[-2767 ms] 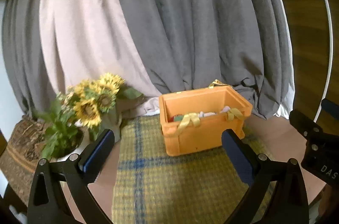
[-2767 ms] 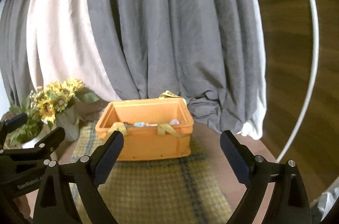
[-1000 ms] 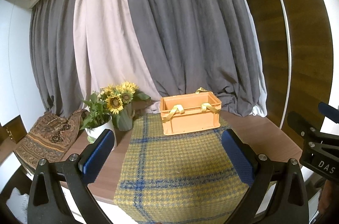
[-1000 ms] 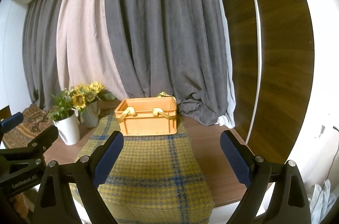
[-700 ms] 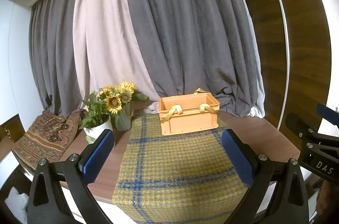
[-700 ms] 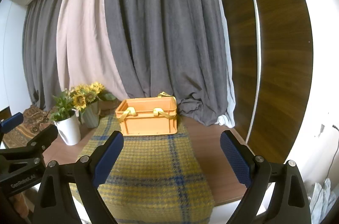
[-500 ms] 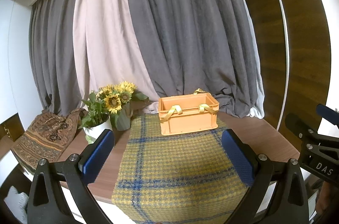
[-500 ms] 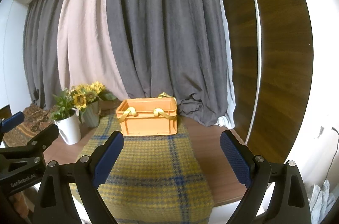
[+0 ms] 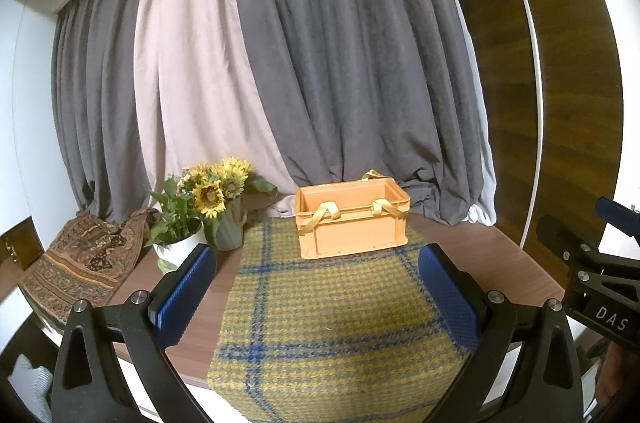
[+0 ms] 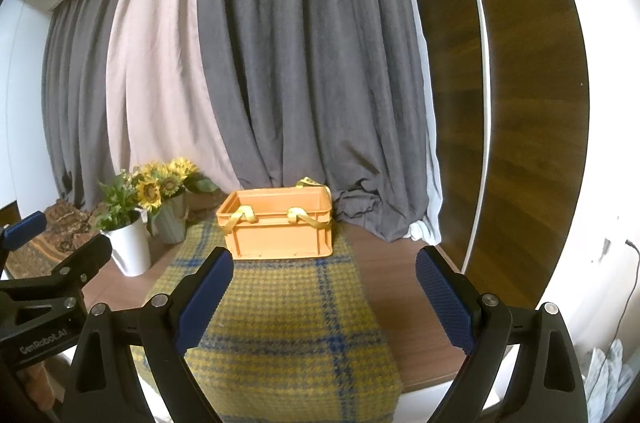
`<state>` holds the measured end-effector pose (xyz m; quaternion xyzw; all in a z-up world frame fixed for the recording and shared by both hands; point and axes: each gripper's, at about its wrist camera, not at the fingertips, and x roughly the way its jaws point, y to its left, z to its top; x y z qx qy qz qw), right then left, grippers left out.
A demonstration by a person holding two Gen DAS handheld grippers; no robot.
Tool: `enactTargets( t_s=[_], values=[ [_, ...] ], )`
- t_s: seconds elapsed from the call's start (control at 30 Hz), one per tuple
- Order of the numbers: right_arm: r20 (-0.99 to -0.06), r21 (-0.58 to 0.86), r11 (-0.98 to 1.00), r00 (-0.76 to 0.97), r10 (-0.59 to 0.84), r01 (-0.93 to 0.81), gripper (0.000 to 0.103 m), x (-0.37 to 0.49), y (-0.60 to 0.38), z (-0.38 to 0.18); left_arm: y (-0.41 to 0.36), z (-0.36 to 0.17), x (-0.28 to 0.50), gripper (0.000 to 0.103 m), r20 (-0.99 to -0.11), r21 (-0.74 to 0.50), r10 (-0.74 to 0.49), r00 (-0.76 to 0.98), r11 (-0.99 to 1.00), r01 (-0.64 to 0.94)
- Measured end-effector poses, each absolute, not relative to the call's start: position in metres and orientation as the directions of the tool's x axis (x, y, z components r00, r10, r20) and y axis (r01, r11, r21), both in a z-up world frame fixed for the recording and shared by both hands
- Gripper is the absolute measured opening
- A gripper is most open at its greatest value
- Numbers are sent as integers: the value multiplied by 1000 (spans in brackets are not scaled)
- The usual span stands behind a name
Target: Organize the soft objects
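An orange plastic crate [image 9: 352, 223] with yellow straps [image 9: 320, 217] over its front rim stands at the far end of a yellow-and-blue plaid cloth [image 9: 332, 315]; it also shows in the right wrist view [image 10: 278, 229]. Its contents are hidden from here. My left gripper [image 9: 318, 293] is open and empty, held back over the near end of the cloth. My right gripper [image 10: 324, 297] is open and empty too, beside it. The right gripper's body shows at the right edge of the left wrist view [image 9: 592, 279].
A white pot of greenery [image 9: 176, 243] and a grey vase of sunflowers [image 9: 224, 219] stand left of the crate. A patterned brown cloth [image 9: 80, 267] lies at the far left. Grey and pale curtains [image 9: 320, 83] hang behind the wooden table [image 9: 500, 263].
Both grippers have drawn back from close to the crate to the table's near end over 2.8 s. In the last second they barely moved. Both stayed open.
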<state>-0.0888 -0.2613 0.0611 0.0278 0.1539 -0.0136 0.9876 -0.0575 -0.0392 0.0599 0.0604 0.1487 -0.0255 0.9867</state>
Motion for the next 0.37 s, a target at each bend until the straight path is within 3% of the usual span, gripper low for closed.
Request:
enactTargets(
  t_s=[0.37],
  values=[
    [-309, 52, 998, 951, -19, 37, 94, -87, -260, 61, -37, 59, -56, 103, -302, 109, -32, 953, 992, 68]
  ],
)
